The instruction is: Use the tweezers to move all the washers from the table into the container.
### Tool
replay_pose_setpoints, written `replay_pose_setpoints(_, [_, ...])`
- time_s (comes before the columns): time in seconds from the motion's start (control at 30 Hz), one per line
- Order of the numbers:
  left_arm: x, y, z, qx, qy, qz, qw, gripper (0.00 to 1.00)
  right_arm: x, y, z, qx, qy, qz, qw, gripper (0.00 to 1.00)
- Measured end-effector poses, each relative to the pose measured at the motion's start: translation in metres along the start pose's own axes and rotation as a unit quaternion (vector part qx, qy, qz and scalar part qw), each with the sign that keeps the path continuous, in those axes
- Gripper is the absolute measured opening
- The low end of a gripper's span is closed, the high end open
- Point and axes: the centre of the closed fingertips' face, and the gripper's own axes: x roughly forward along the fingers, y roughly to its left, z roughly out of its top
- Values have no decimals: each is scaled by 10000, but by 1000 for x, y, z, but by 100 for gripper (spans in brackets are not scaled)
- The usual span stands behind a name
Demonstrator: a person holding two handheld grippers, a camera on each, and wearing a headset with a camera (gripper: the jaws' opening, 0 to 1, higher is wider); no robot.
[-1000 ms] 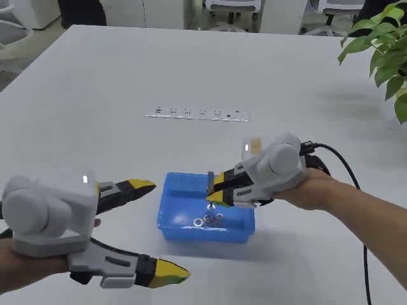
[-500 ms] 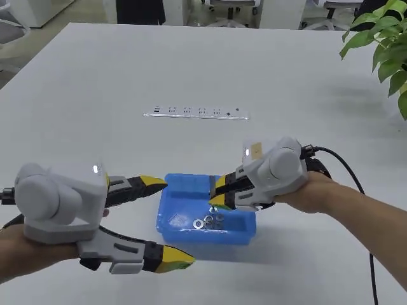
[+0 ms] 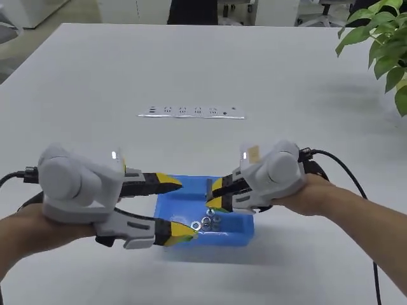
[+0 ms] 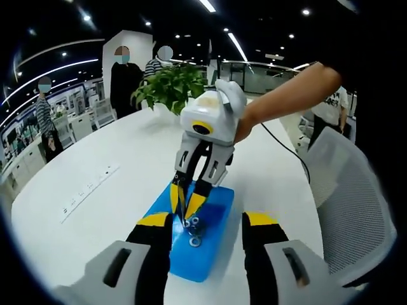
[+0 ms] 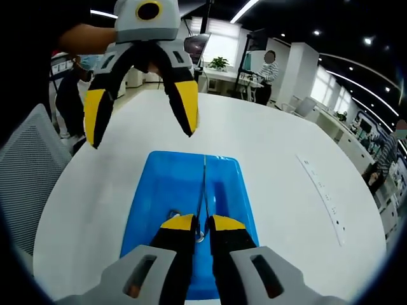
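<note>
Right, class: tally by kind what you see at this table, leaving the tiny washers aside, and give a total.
claws: 2, the left claw and the right claw
tweezers: 1
blue container: 1
power strip: 1
plant: 1
total: 6

A wide white table (image 3: 191, 63) stands in an open-plan office. A white power strip (image 3: 191, 112) lies flat on it, and a leafy plant (image 3: 381, 38) rises at its far right corner. Office chairs (image 3: 238, 7) stand beyond the far edge, and a grey mesh chair (image 4: 353, 190) stands beside the table. Long ceiling lights (image 4: 236, 46) glow on a dark ceiling. People (image 4: 126, 79) stand in the background.
</note>
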Motion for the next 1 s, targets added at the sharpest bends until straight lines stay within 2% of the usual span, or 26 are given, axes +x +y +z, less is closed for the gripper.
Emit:
replay_pose_setpoints(0.07, [4, 4, 1, 43, 56, -33, 10000, 42, 0, 1, 0, -12, 5, 18, 10000, 10])
replay_pose_setpoints(0.17, [9, 10, 4, 144, 57, -50, 9999, 39, 0, 0, 0, -31, 14, 21, 10000, 10])
replay_pose_setpoints(0.3, [18, 19, 7, 320, 81, -81, 9994, 27, 0, 1, -1, -47, 17, 22, 10000, 10])
replay_pose_setpoints(0.4, [24, 24, 8, 441, 125, -89, 9989, 26, -1, 1, -2, -56, 25, 27, 10000, 10])
replay_pose_setpoints(0.8, [39, 25, 15, 905, 230, -250, 9953, 7, -2, 2, -2, -108, 47, 59, 9999, 10])
replay_pose_setpoints(1.0, [40, 22, 18, 1054, 281, -307, 9936, 6, -2, 1, -3, -147, 77, 40, 9999, 10])
